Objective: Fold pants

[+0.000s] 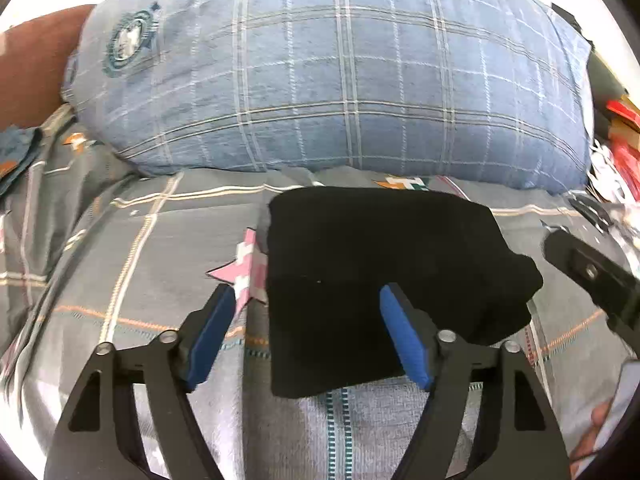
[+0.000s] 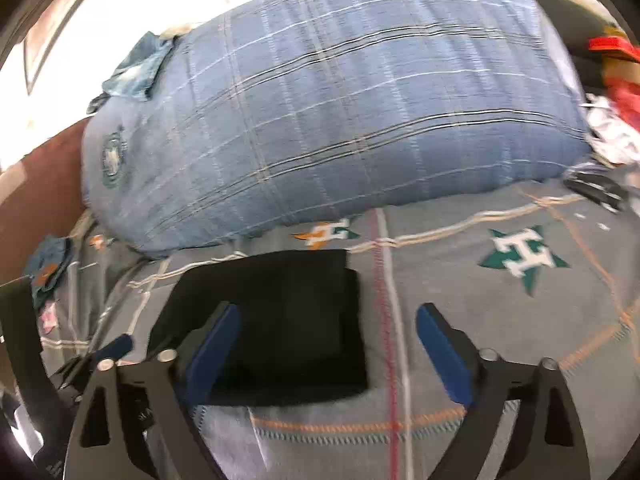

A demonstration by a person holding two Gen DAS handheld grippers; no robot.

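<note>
Where the grey bedspread [image 2: 460, 248] carries star patches, the green star [image 2: 522, 256] reads "H". Folded into a compact black block, the pants [image 1: 380, 280] lie before the blue plaid pillow [image 1: 320, 80], their folds lost in blackness. Left gripper [image 1: 306, 334] and right gripper [image 2: 328, 354] both gape wide, empty.

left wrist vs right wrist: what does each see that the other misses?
Left wrist only: a pink star print beside the pants, and the right gripper's finger at the frame's right edge. Right wrist only: a green star print on the bedsheet, with the left gripper at lower left. Both: the folded black pants lying on the sheet, the blue plaid pillow behind, and open, empty jaws.
</note>
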